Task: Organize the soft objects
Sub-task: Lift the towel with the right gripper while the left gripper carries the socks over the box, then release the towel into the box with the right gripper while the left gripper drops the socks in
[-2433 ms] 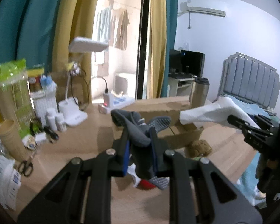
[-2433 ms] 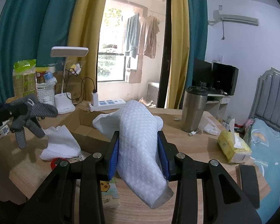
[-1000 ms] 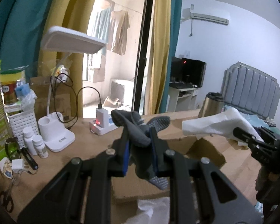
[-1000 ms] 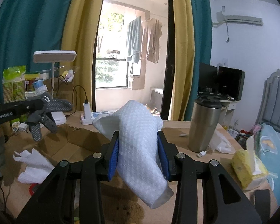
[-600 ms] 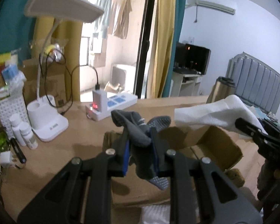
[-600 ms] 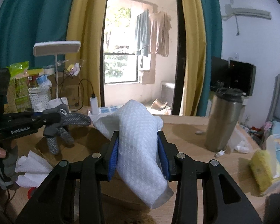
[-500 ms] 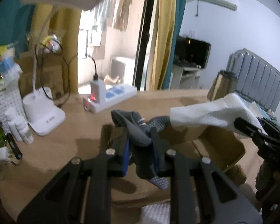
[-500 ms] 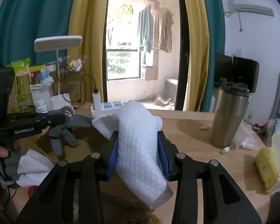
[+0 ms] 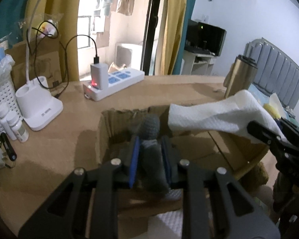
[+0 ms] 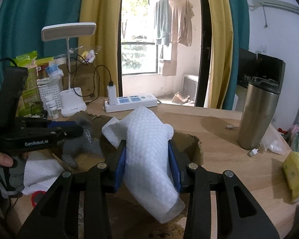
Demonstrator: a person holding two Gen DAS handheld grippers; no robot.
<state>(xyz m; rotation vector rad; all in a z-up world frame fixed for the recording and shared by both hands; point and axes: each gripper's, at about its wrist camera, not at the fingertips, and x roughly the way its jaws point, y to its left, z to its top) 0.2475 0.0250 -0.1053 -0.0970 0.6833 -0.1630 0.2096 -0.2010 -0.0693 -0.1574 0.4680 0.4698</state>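
My left gripper [image 9: 150,155] holds a grey glove [image 9: 151,139] between its blue pads, over the open cardboard box [image 9: 107,127]. The jaws look a little wider than before; the glove droops between them. In the right wrist view the glove [image 10: 79,145] hangs under the left gripper [image 10: 77,129] into the box. My right gripper [image 10: 147,159] is shut on a white waffle cloth [image 10: 147,143], held above the box's right side. The cloth also shows in the left wrist view [image 9: 219,117]. Another white cloth [image 10: 39,171] lies at the box's near left.
A white desk lamp [image 9: 37,103], a power strip [image 9: 113,83] and small bottles [image 9: 12,123] stand left of the box. A steel tumbler [image 10: 257,115] stands at the right, a yellow tissue pack [image 10: 295,175] beyond it. A brown plush [image 9: 257,173] lies beside the box.
My left gripper has tipped down over the box and the grey glove now hangs lower into it. My right gripper has moved closer over the box with the white cloth.
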